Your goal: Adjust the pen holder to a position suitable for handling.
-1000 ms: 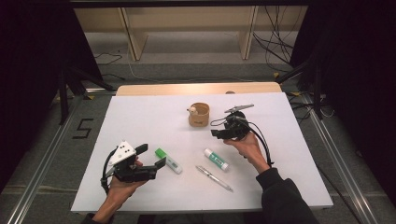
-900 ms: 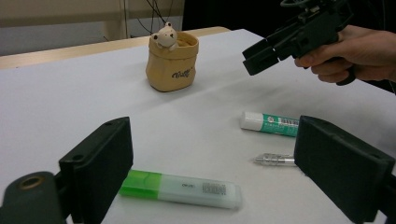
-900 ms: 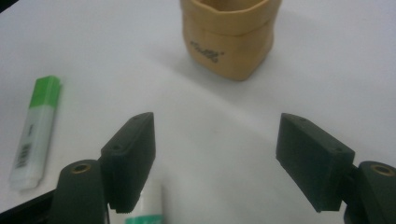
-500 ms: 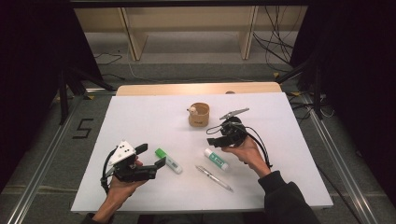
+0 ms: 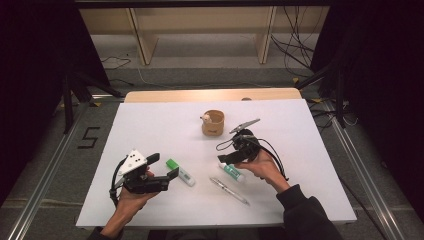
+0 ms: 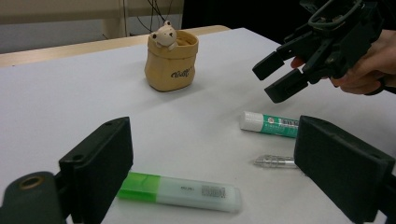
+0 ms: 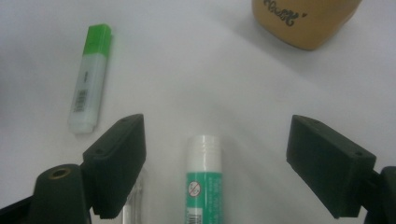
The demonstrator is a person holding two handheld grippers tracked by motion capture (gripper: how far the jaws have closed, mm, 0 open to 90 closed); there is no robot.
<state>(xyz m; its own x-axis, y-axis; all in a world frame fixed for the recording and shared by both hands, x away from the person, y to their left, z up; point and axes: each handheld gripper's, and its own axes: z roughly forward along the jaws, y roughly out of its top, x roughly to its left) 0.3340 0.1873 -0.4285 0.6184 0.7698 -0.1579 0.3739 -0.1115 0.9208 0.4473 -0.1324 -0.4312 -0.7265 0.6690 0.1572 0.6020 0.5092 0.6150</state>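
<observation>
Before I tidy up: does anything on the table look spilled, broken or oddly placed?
Nothing stands out. The cup stands upright; the highlighter, glue stick and pen lie flat and apart, intact, with no spill.

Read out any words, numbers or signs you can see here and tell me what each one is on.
"5": black mark on the floor left of the table.
Dark cursive word on the bear-topped pot: too stylised to read for certain.
Round prohibition sign on the green-and-white glue stick; its small print is blurred.
Barcode and small print on the green-capped highlighter: too small to read.
Clear pen: no text visible.
</observation>
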